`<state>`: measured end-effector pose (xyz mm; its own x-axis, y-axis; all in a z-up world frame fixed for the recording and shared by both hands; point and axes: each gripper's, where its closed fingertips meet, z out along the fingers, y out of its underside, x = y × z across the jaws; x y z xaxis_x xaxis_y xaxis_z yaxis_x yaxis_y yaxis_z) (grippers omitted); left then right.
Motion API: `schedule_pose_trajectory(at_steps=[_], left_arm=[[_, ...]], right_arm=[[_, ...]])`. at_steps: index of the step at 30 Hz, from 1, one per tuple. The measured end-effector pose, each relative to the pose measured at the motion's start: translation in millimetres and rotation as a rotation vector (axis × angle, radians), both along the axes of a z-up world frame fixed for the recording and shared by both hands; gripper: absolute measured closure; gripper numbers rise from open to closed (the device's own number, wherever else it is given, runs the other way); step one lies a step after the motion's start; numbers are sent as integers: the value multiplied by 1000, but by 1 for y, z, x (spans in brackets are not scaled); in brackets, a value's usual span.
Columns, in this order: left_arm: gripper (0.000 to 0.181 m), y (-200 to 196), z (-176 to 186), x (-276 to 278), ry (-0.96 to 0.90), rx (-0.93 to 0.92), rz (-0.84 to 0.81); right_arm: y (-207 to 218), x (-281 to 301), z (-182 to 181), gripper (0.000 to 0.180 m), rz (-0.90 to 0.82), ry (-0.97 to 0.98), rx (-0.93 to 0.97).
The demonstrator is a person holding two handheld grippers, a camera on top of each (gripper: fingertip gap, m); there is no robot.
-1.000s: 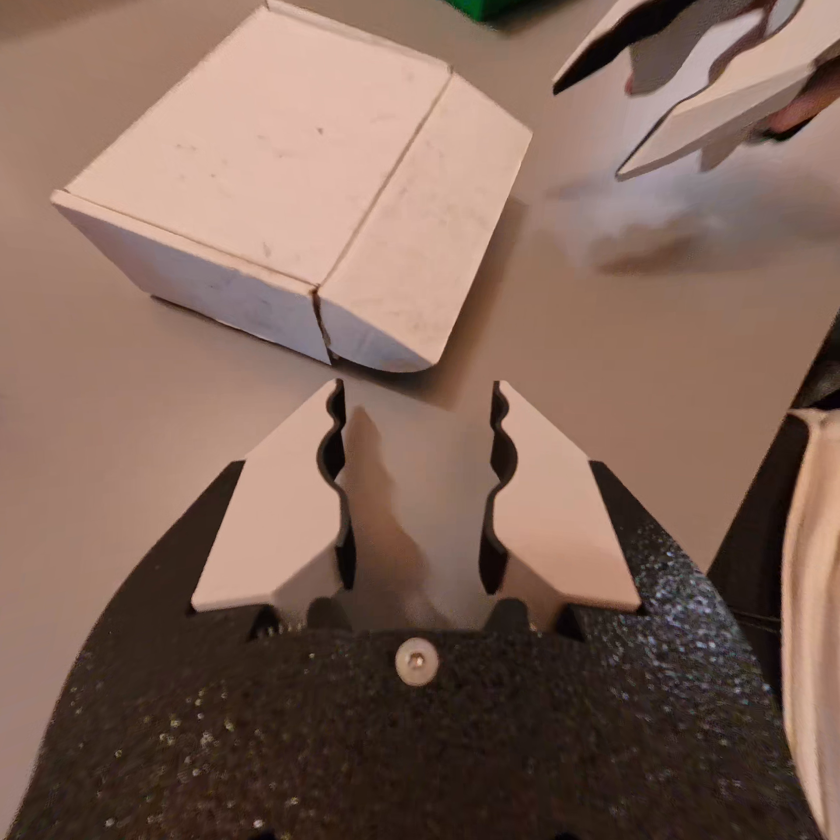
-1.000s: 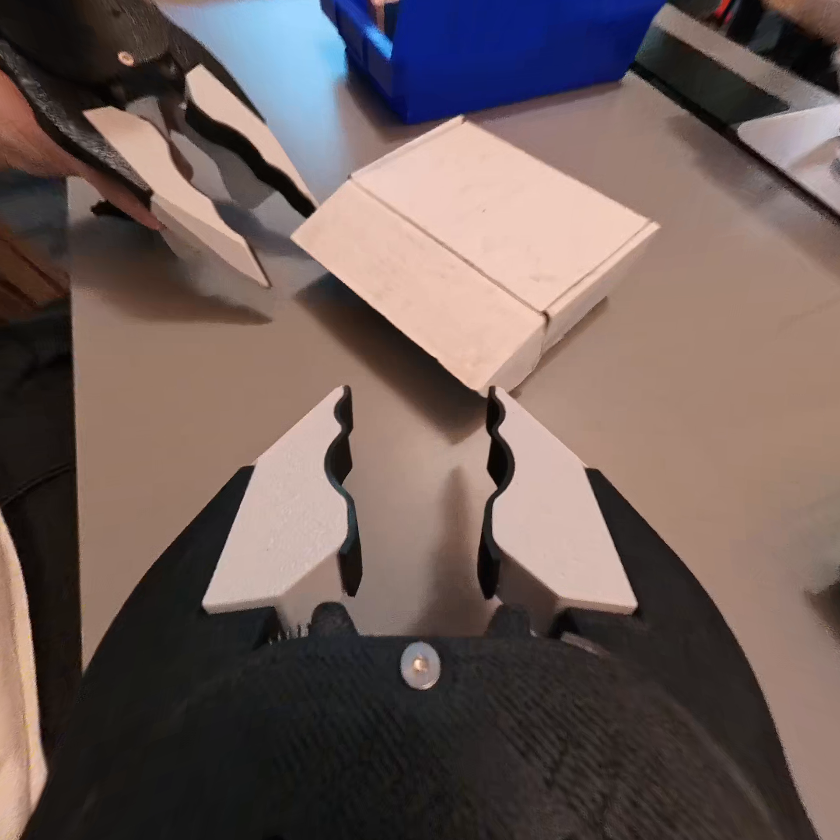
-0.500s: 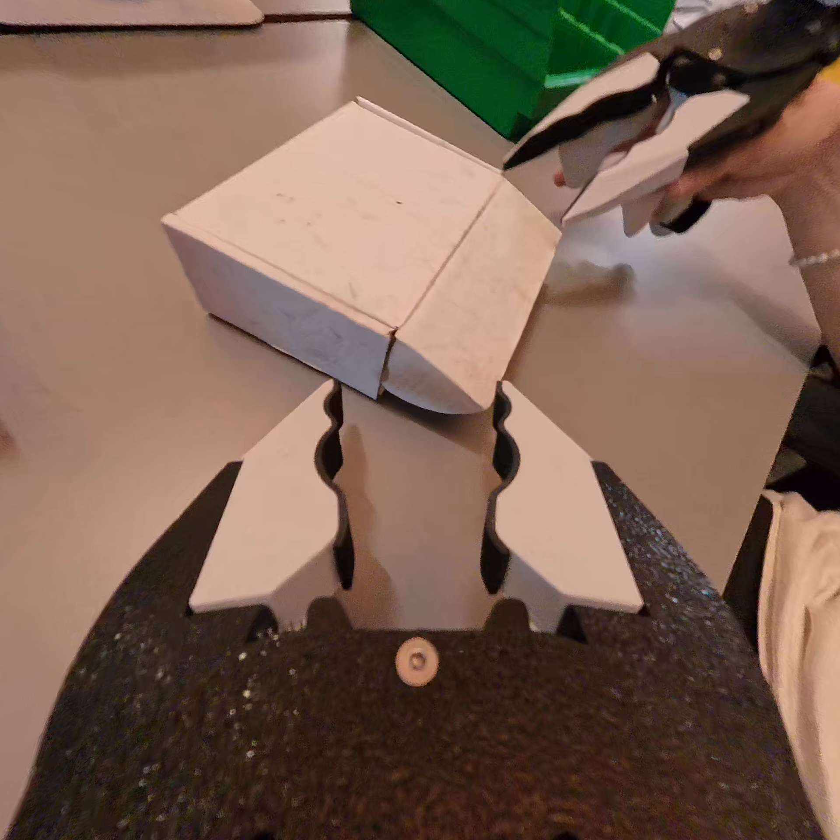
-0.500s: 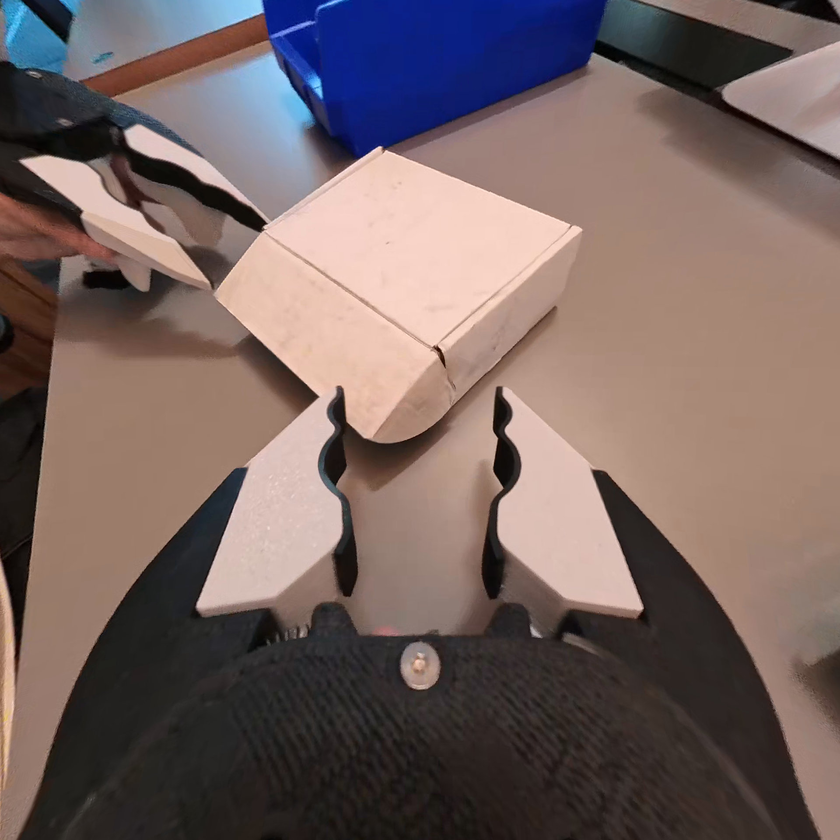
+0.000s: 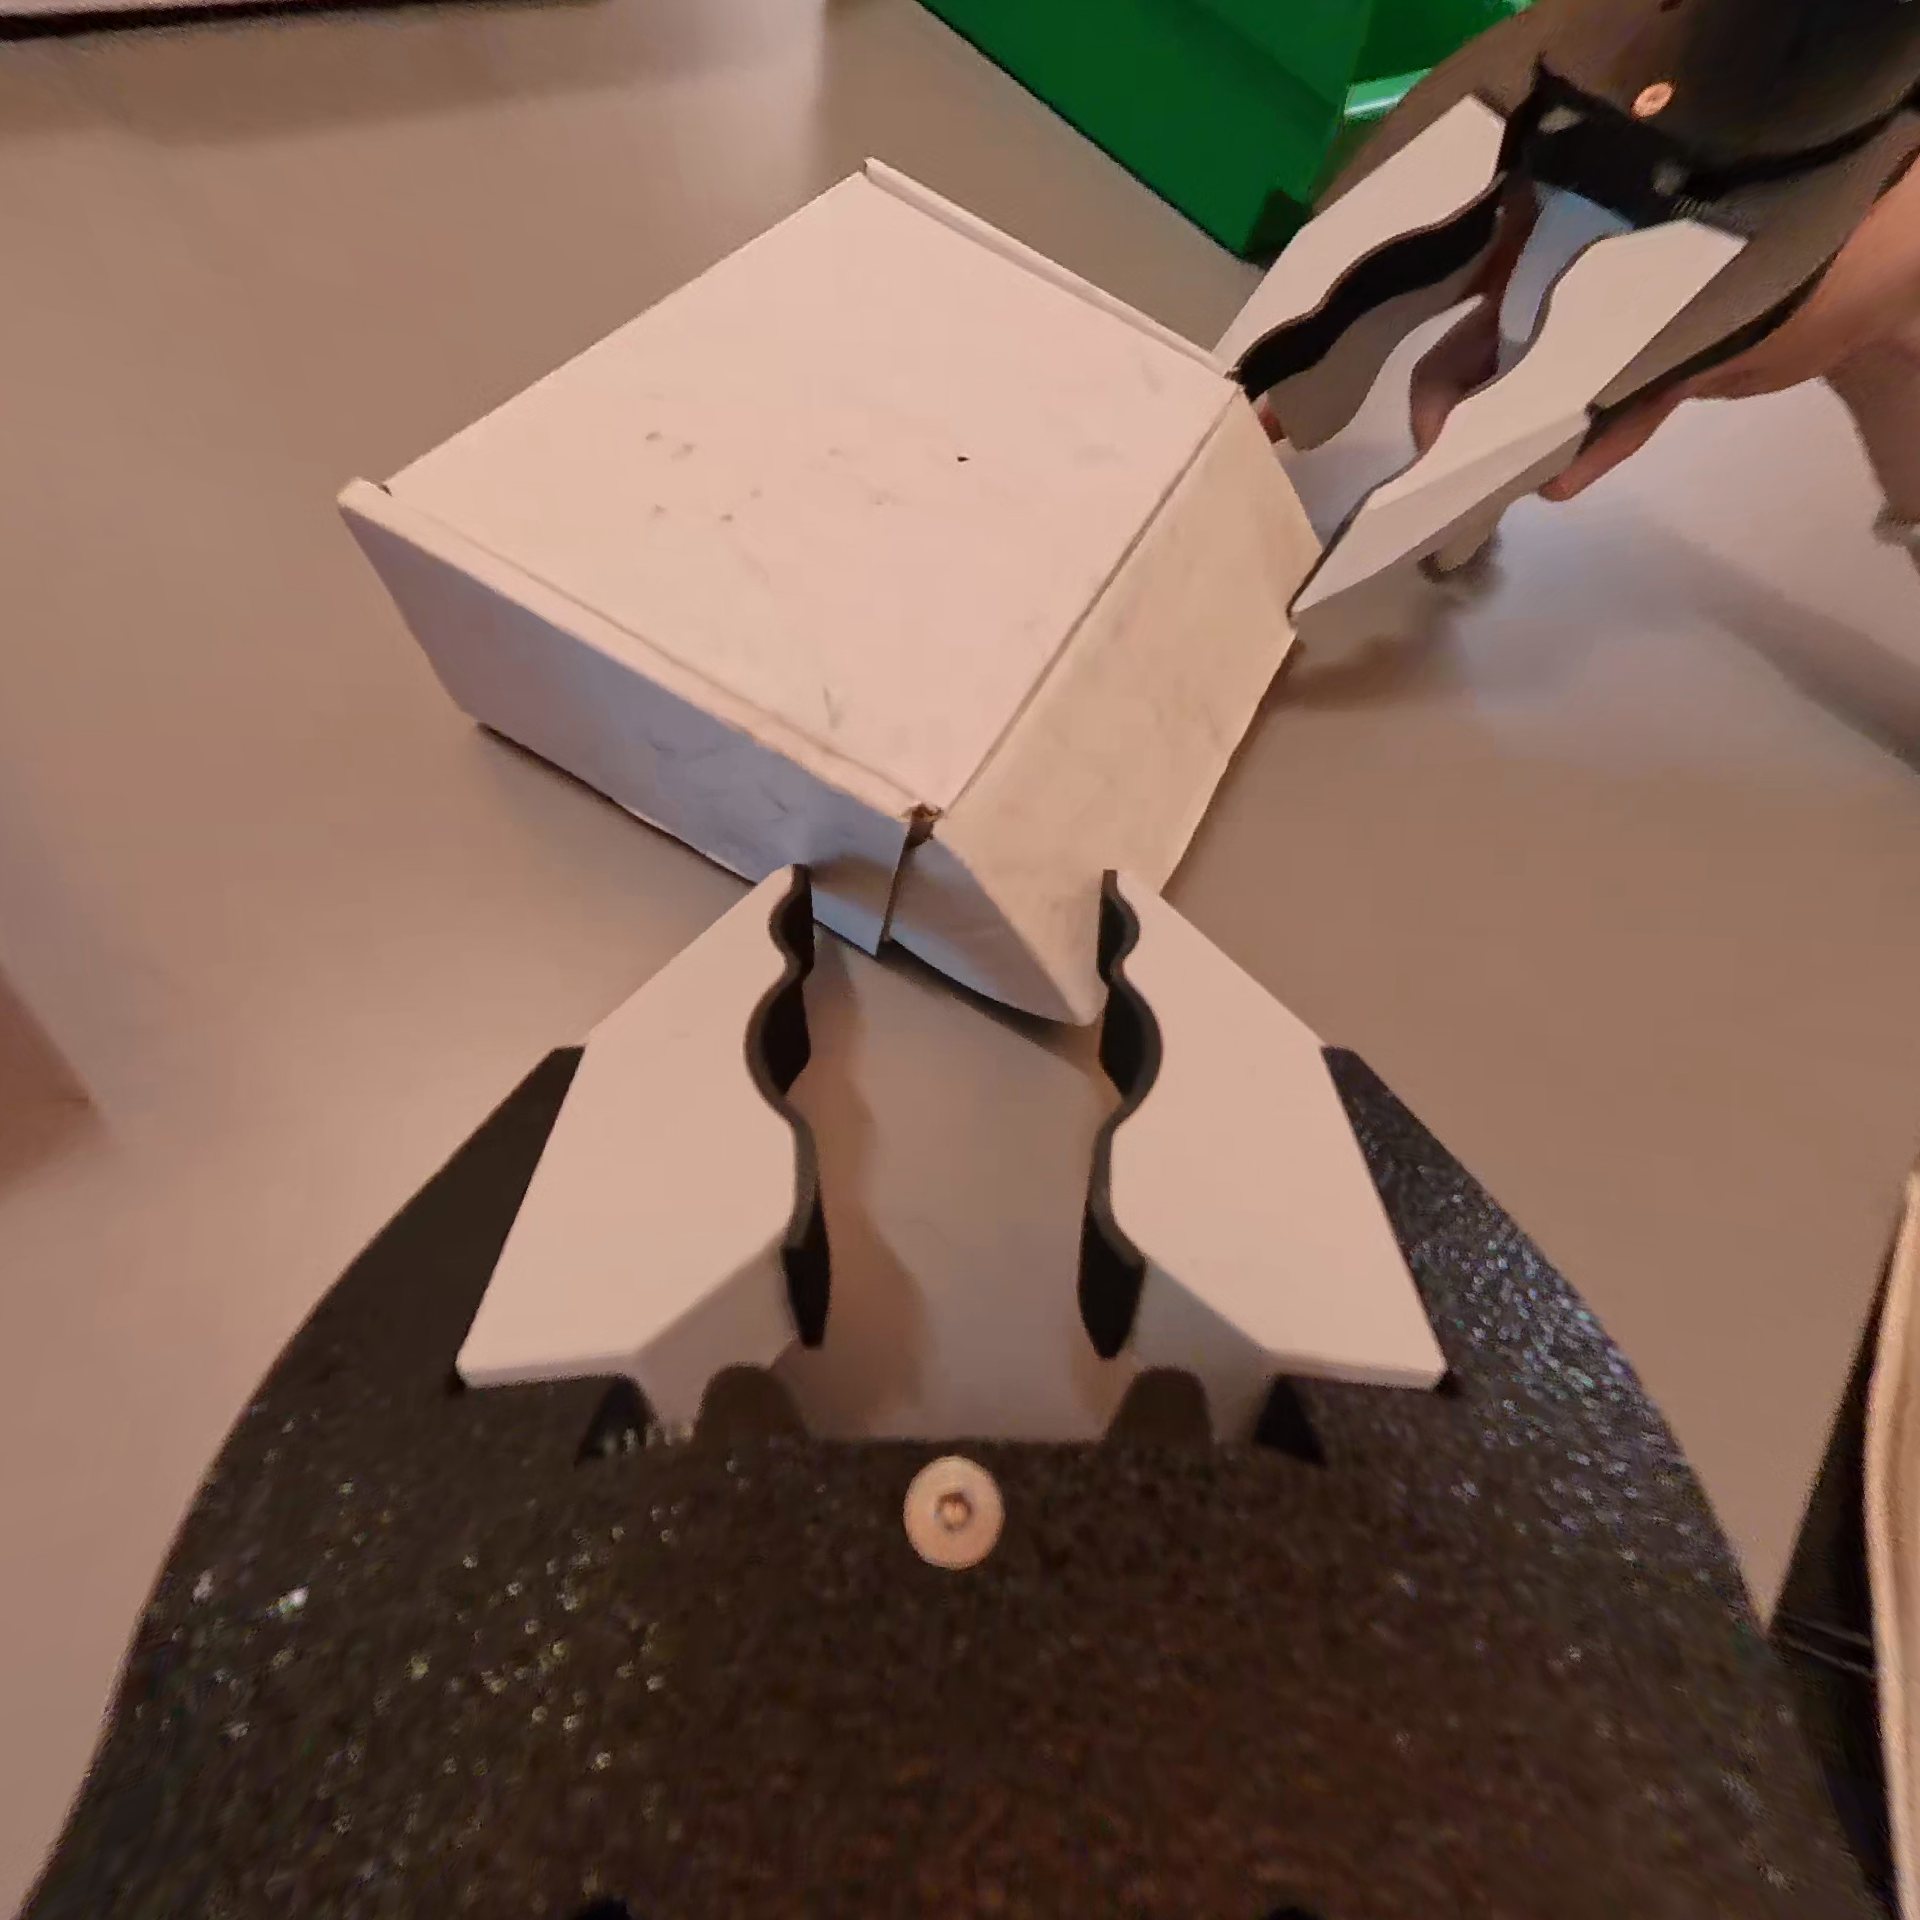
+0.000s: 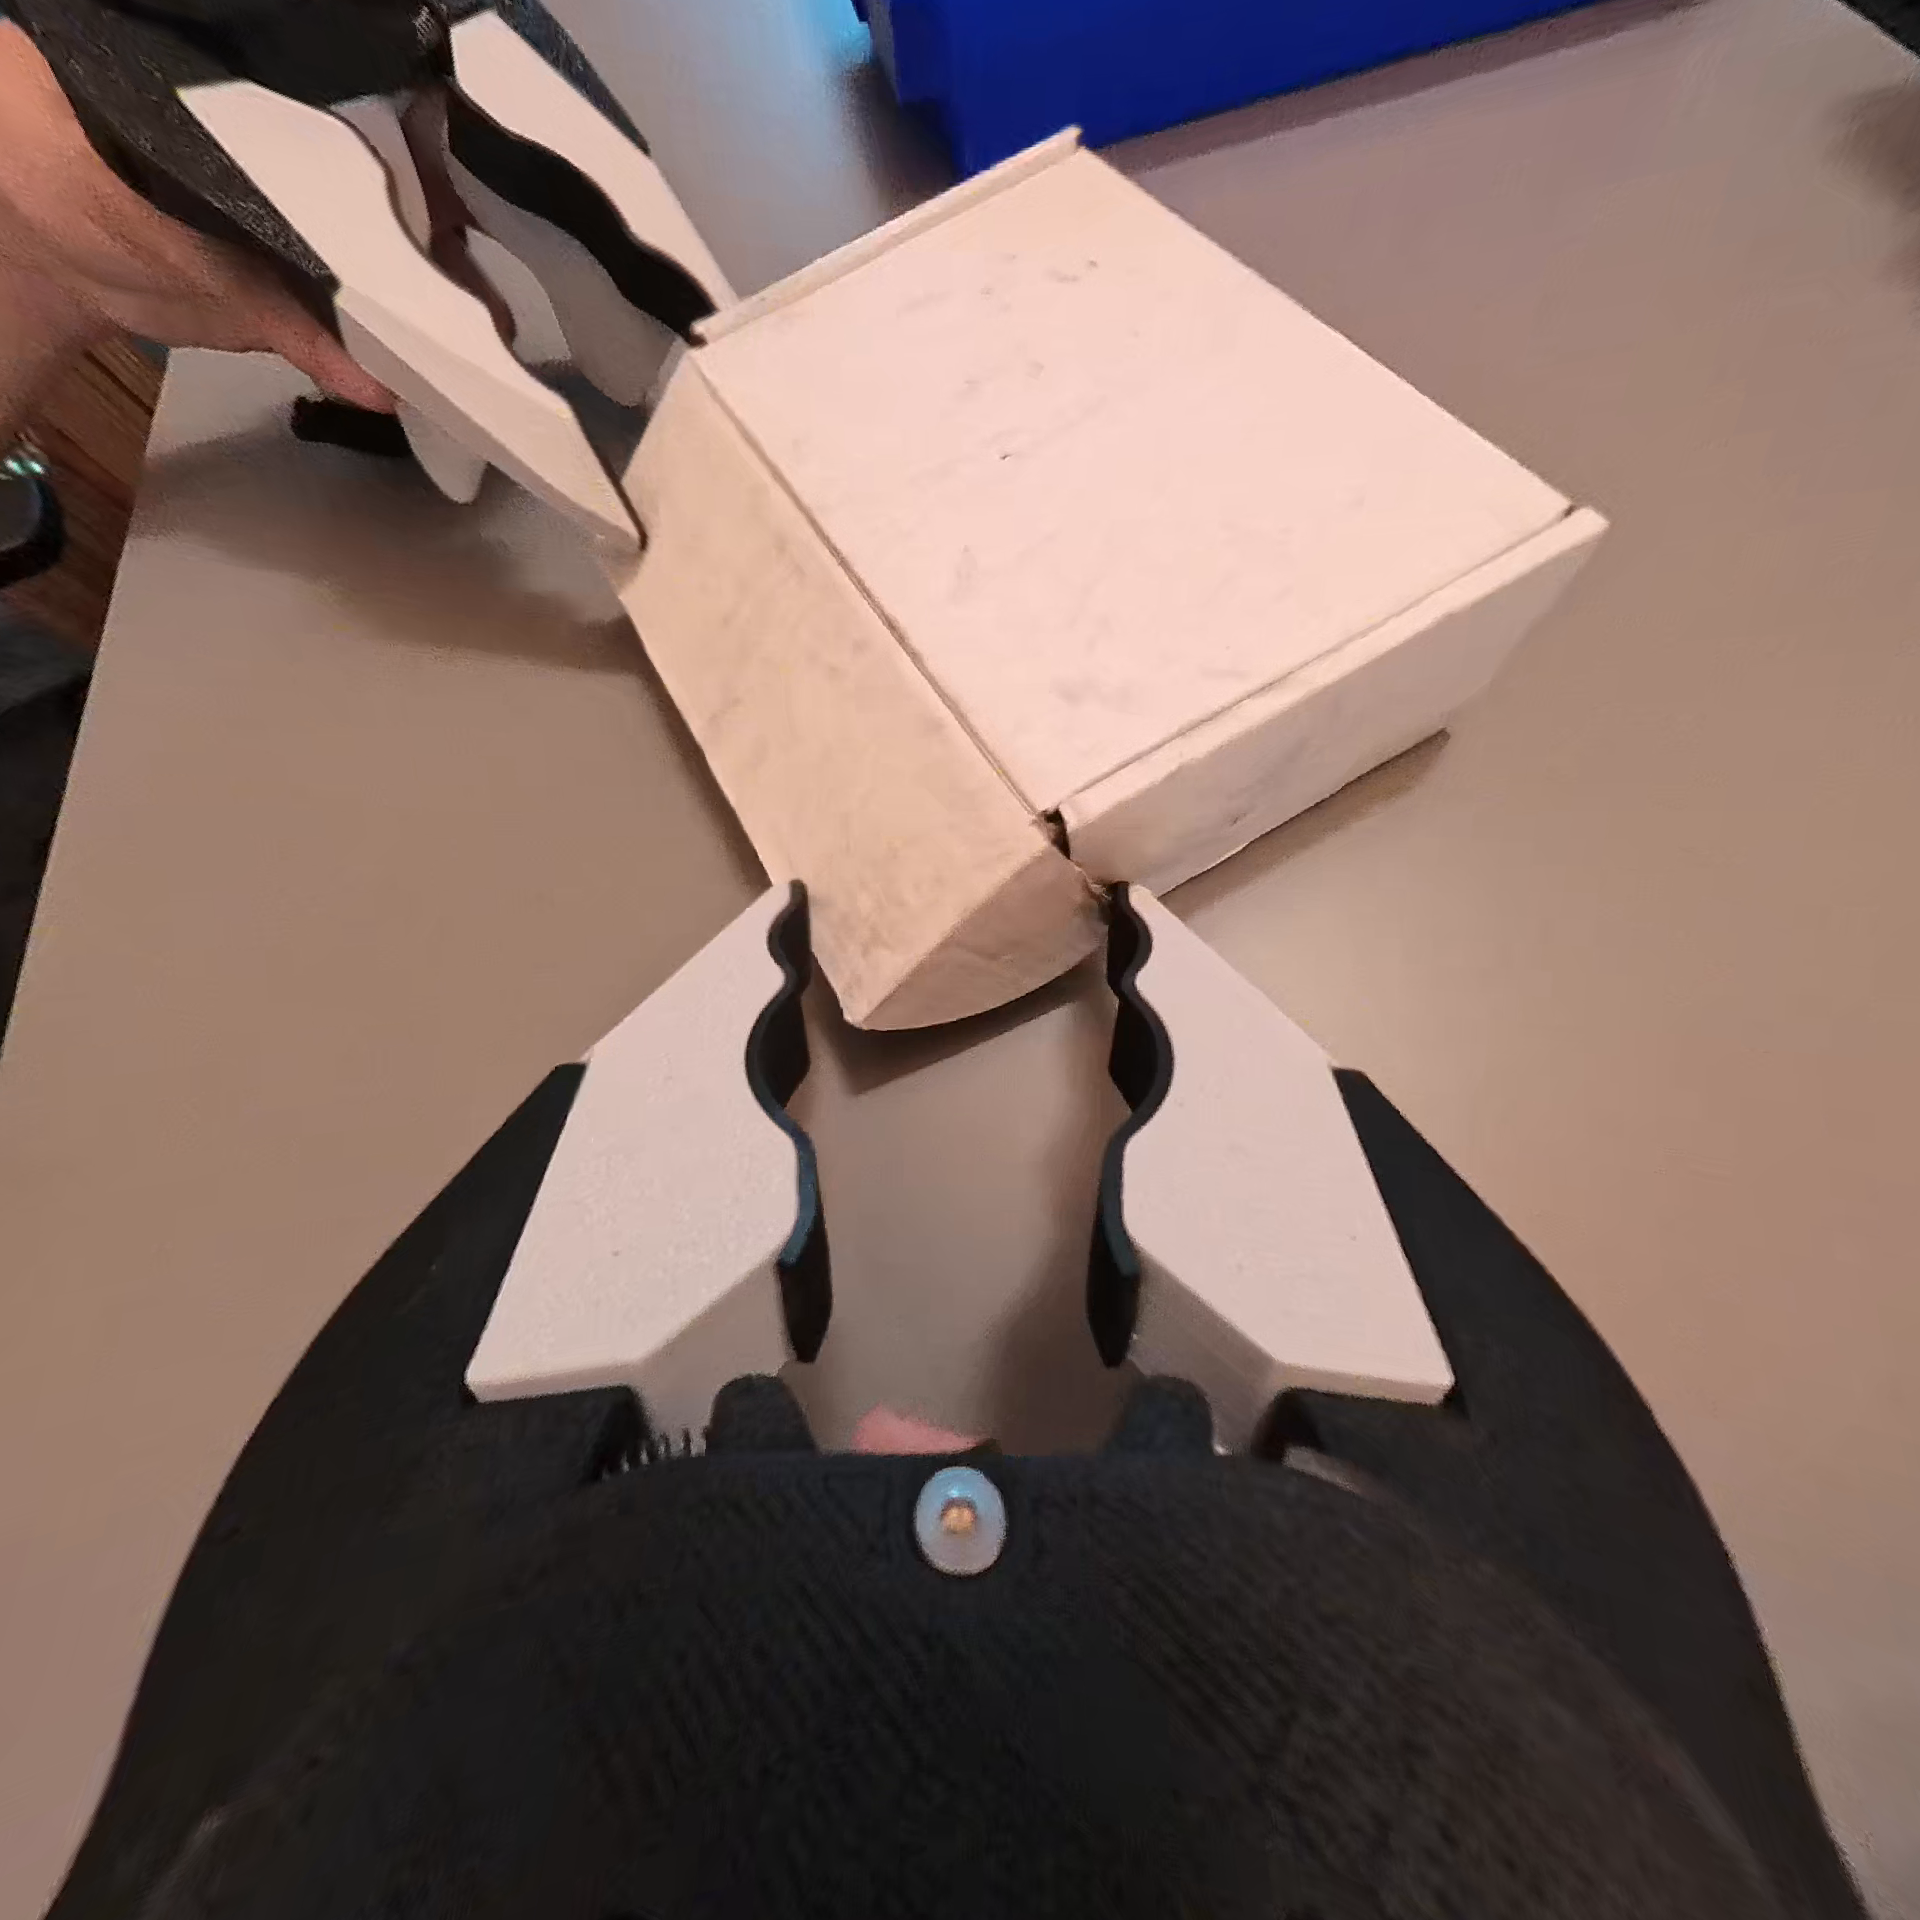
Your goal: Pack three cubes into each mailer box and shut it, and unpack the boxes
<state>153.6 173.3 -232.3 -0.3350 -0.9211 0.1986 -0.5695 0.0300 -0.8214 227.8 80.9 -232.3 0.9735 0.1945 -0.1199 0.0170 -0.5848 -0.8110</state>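
- One white mailer box (image 5: 831,520) sits on the grey table (image 5: 260,883), lid folded down over the body; the front flap (image 5: 1122,727) slopes out, so it looks untucked.
- Left gripper (image 5: 951,914): jaws wide, holding nothing, tips astride the near corner of the flap.
- Right gripper (image 6: 951,914): jaws wide, empty, tips at the flap's opposite corner; it also shows far off in the left wrist view (image 5: 1351,457).
- No cubes visible; cannot tell whether the box is loaded.
- Green bin (image 5: 1195,94) and blue bin (image 6: 1195,62) stand beyond the box; contents not visible.
- Judgement: the step in hand concerns the flap. Either it gets tucked to finish closing, or pulled to open for unpacking; pictures do not settle which.
- Only one box in view; the rest of the task cannot be assessed.
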Motion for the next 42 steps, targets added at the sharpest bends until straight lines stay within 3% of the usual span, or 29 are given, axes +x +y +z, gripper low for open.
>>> schedule_pose_trajectory(at_steps=[5,9,19,23,24,25,26,30,36,42], left_arm=[[132,3,-3,3,-24,131,11],[130,2,-1,3,-24,88,-2],[115,8,-5,-5,-28,200,-90],[113,13,3,-11,-113,341,-131],[113,14,7,-10,-139,362,-134],[114,15,12,-7,-157,358,-125],[119,15,20,-4,-171,325,-107],[179,25,55,24,-217,148,79],[181,29,35,48,-126,123,80],[181,36,28,54,-100,62,145]], right_arm=[[0,4,-2,129,-5,-64,2],[-2,2,-1,120,-4,-112,23],[-20,8,8,117,-120,-134,37],[-33,6,-9,117,-27,-544,-58],[-32,9,-7,126,-35,-647,-43],[-29,10,-5,120,-43,-721,-27],[-27,10,-4,121,-50,-777,-17],[-19,16,-2,128,-100,-965,2],[-16,14,-6,145,-91,-1063,8],[-19,14,-4,143,-67,-1171,4]])
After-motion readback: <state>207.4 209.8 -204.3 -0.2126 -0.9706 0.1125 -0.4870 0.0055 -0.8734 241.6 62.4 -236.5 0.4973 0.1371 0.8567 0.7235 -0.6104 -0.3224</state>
